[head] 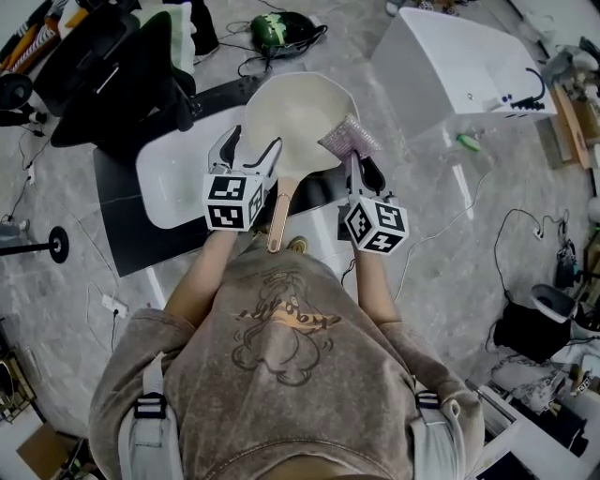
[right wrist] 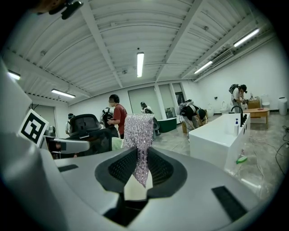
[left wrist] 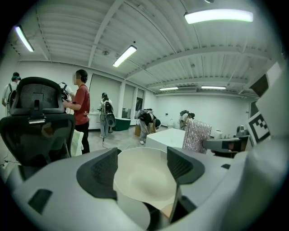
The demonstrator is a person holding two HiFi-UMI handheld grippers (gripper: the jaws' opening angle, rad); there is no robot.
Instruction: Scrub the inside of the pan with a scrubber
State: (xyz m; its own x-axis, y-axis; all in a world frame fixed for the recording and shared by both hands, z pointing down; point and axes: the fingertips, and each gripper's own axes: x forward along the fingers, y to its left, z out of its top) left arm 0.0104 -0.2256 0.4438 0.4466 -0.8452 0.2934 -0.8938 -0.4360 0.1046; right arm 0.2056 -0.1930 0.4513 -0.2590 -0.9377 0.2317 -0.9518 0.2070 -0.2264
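Observation:
A cream pan [head: 295, 117] with a wooden handle [head: 278, 216] sits in front of me over a white table [head: 169, 183]. My left gripper [head: 246, 145] is at the pan's near left rim. Its jaws stand wide apart, and its pads do not press on the pan. The left gripper view shows the pan's bowl [left wrist: 144, 178] between the two fingers. My right gripper [head: 361, 169] is shut on a silvery pink scrubber [head: 349, 139] at the pan's right rim. In the right gripper view the scrubber [right wrist: 139, 135] stands upright, pinched between the pads.
A black office chair [head: 112, 75] stands at the far left, close to the table. A white sink unit [head: 459, 66] is at the far right. Cables and a green device [head: 281, 28] lie on the floor. Several people [left wrist: 81, 108] stand further back in the room.

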